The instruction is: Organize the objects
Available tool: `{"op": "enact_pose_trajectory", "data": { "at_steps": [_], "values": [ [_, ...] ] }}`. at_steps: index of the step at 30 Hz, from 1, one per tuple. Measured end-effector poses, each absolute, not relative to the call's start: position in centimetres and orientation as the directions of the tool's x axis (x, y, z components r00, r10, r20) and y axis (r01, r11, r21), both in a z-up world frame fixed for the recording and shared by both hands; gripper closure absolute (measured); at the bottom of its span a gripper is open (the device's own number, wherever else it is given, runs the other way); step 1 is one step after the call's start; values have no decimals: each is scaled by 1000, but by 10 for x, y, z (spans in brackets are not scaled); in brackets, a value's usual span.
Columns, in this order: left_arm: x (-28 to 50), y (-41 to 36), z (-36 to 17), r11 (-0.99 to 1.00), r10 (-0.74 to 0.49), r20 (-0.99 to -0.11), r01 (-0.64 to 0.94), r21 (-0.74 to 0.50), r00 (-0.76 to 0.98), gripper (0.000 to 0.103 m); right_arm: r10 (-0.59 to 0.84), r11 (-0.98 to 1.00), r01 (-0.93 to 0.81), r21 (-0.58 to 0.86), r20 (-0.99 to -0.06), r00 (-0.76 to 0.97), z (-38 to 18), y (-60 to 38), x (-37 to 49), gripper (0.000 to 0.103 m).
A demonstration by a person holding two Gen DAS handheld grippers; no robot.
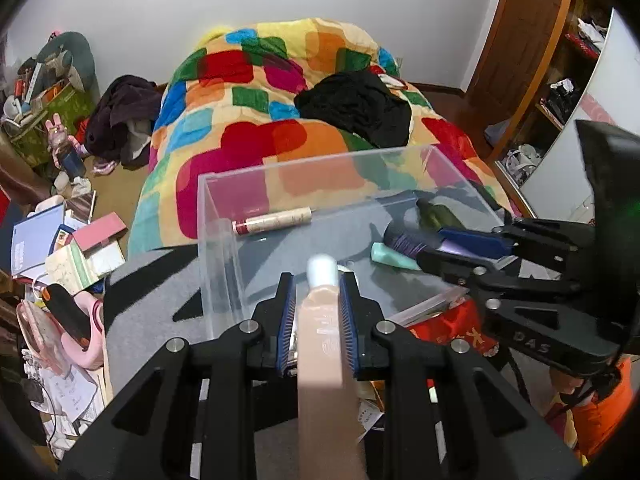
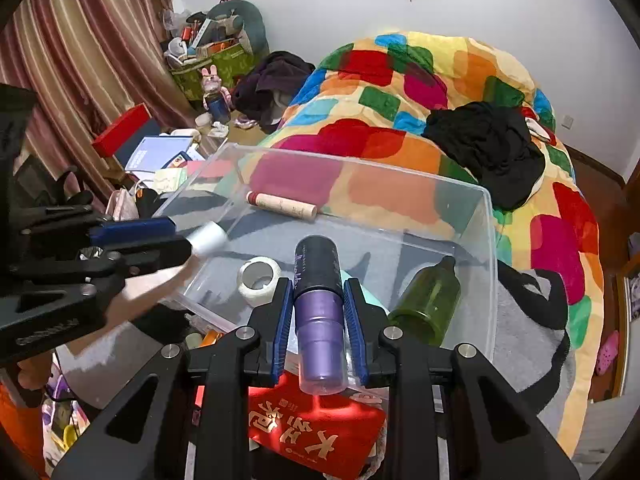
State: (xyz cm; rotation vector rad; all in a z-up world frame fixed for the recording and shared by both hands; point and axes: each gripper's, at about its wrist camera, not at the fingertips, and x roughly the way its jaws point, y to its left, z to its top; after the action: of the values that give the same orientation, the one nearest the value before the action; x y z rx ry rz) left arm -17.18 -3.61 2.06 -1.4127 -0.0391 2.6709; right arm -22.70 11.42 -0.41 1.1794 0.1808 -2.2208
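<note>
Both tools are gripping something over the clear plastic box, which sits on a grey cloth at the foot of the bed. The left tool has its jaws drawn in narrow, the blue pads pressed on either side of a peach-coloured tube with a pale silvery cap; the cap end pokes over the near rim of the box. The right tool is likewise closed to a narrow gap, clamped on a purple bottle with a dark cap, its dark end pointing down into the box. Inside the box a cream tube with a red cap lies on its side near the far wall, a roll of white tape lies near the front left corner, and a dark green bottle lies tilted toward the right wall. A mint-green item shows just beside the purple bottle, partly hidden by the right tool. A red packet with gold characters lies just outside the box's near edge, under the right tool. Behind it all, a patchwork quilt covers the bed, with a black garment heaped on it.
</note>
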Motion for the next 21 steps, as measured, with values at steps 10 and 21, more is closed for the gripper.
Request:
{"op": "enact_pose_trajectory", "data": {
  "at_steps": [10,21],
  "values": [
    [-149,-34,41,-992,121,-771,-95,-78,-625,75,-467,-799,582,148,-764,-446,9,119,-212,78],
    [-109,-20,33,-994,97,-735,-106,-35,-671,47,-490,-804,574,152,-717,-496,19,155,-172,64]
  ]
}}
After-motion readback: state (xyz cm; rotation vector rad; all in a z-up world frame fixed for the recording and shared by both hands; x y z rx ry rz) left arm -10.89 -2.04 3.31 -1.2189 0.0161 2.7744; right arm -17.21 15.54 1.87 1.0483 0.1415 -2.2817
